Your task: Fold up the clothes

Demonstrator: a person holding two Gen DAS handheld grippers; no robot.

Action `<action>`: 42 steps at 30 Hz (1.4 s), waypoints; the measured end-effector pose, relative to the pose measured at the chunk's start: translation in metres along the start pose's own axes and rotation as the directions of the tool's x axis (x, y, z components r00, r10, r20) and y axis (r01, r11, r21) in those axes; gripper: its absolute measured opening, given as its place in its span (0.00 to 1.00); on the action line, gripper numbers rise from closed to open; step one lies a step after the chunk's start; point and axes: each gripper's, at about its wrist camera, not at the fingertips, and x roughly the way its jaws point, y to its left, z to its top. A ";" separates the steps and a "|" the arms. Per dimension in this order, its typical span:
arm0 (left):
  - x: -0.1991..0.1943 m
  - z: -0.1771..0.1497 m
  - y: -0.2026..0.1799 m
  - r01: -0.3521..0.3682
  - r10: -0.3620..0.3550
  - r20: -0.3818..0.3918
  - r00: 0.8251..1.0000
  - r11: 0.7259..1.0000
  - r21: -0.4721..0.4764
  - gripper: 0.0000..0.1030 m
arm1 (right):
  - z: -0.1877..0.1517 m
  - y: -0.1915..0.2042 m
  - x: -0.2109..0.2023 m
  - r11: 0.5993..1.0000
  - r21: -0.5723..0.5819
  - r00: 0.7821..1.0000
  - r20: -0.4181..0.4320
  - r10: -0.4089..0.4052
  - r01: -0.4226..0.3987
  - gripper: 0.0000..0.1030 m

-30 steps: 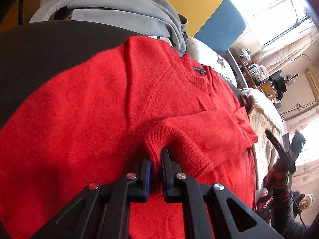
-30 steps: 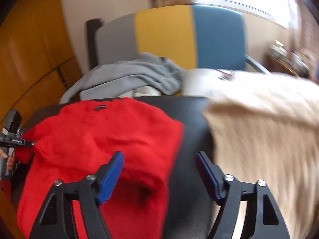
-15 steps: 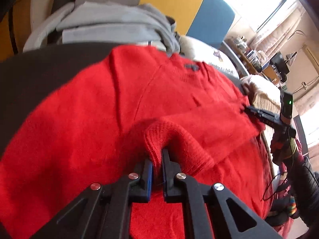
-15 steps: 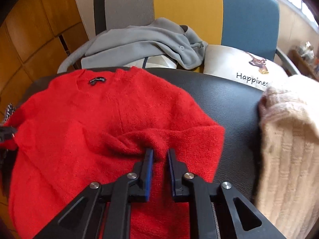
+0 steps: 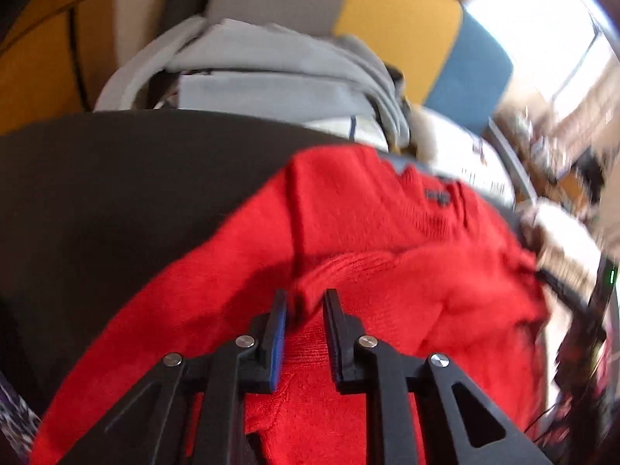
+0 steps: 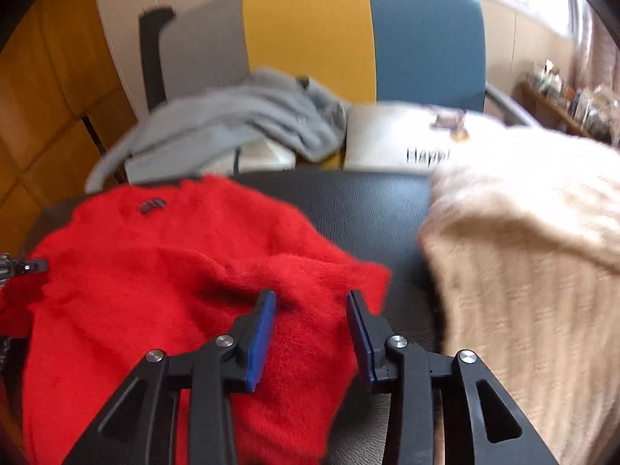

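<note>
A red knit sweater [image 5: 368,240] lies on a black padded surface [image 5: 116,193], collar label away from me, with a sleeve folded across its body. My left gripper [image 5: 305,302] is slightly open around the sleeve's ribbed cuff, jaws a little apart. In the right wrist view the sweater [image 6: 155,271] fills the left half. My right gripper [image 6: 312,304] is open over the sweater's right edge fold, holding nothing. The left gripper's tip [image 6: 23,267] shows at the far left edge.
A grey garment [image 6: 240,116] lies heaped behind the sweater on a grey, yellow and blue chair [image 6: 348,38]. A white printed cushion [image 6: 407,143] sits beside it. A cream ribbed knit [image 6: 523,271] covers the right side. Wooden panelling [image 6: 46,97] stands at left.
Both grippers have opened: the right let go of the sweater's folded edge, the left loosened on the cuff. Both views have pulled back and blurred with motion.
</note>
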 end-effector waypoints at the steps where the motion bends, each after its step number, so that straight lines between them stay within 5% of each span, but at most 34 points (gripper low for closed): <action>1: -0.005 -0.002 -0.001 -0.011 0.011 0.024 1.000 1.000 0.004 0.17 | -0.003 0.000 -0.001 1.000 -0.004 1.000 0.001 0.007 -0.007 0.39; 5: -0.015 -0.011 -0.014 -0.020 0.013 0.094 0.995 0.996 0.081 0.17 | -0.017 0.002 -0.003 0.999 -0.021 0.999 0.004 0.036 -0.036 0.41; 8: 0.010 -0.022 -0.025 -0.072 0.070 0.017 0.997 0.988 0.140 0.17 | -0.028 0.003 -0.004 0.998 -0.033 0.998 0.006 0.058 -0.057 0.42; 10: 0.028 -0.032 -0.022 -0.077 0.082 -0.044 0.996 0.991 0.113 0.17 | -0.035 0.003 -0.005 0.997 -0.042 0.997 0.007 0.072 -0.072 0.42; 17: 0.010 -0.045 -0.021 -0.089 0.088 0.015 0.996 0.994 0.059 0.18 | -0.058 0.006 -0.009 0.990 -0.072 0.993 0.008 0.121 -0.120 0.43; 24: -0.005 -0.042 -0.115 0.037 -0.065 0.116 0.991 0.973 0.227 0.18 | -0.012 0.012 -0.026 0.973 0.009 0.972 0.048 0.229 -0.230 0.45; 28: 0.020 -0.055 -0.175 0.076 -0.107 0.069 0.992 0.934 0.350 0.18 | 0.017 0.013 0.020 0.952 0.071 0.946 -0.113 0.305 -0.299 0.43; 31: 0.051 -0.074 -0.184 0.082 -0.079 -0.023 0.997 0.932 0.354 0.18 | 0.022 0.014 0.047 0.991 -0.004 0.981 -0.142 0.134 -0.136 0.37; 36: 0.049 -0.092 -0.171 0.096 -0.119 0.054 0.991 0.944 0.316 0.17 | 0.006 0.007 0.045 0.993 -0.010 0.992 0.034 0.121 -0.121 0.37; 42: 0.048 -0.094 -0.167 0.098 -0.125 0.088 0.988 0.959 0.264 0.18 | 0.010 0.020 0.038 0.997 -0.049 0.998 0.025 0.057 -0.055 0.40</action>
